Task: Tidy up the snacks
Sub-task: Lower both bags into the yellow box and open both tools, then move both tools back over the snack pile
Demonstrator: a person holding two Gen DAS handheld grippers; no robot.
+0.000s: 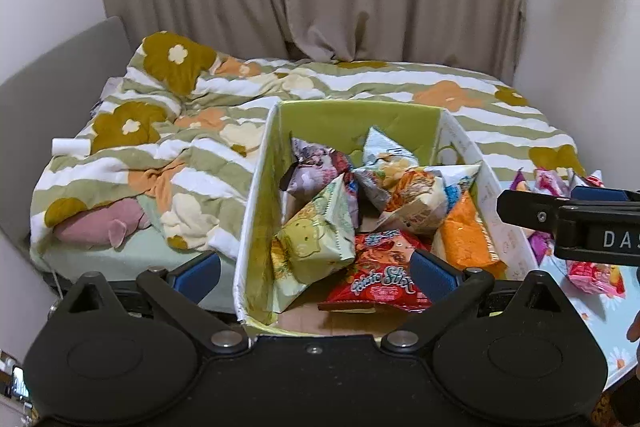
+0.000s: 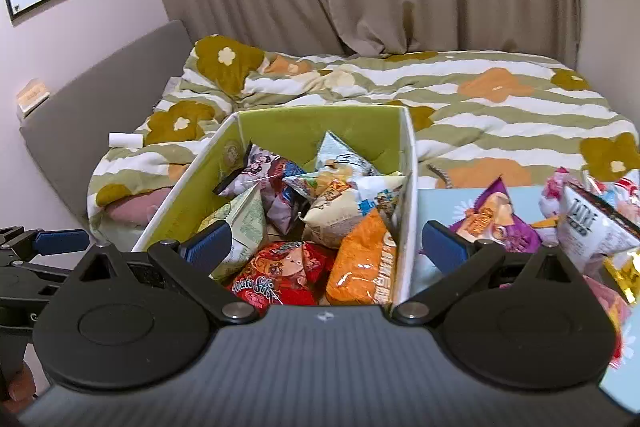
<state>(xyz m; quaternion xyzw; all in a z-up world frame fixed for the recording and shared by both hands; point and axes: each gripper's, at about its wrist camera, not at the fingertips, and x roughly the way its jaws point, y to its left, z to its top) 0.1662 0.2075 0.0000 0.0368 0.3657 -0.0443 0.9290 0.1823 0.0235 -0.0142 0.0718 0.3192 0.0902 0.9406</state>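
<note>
Snacks (image 2: 360, 267) approx half inside green box (image 2: 280, 131); pile (image 2: 592, 223) right still left; both grippers (image 1: 316, 267) (image 2: 324, 247) wide, empty.

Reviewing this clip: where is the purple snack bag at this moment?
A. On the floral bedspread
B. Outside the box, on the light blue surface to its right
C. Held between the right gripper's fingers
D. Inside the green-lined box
B. In the right wrist view the purple snack bag lies on the light blue surface, outside the box, and the right gripper is open and holds nothing.
</note>
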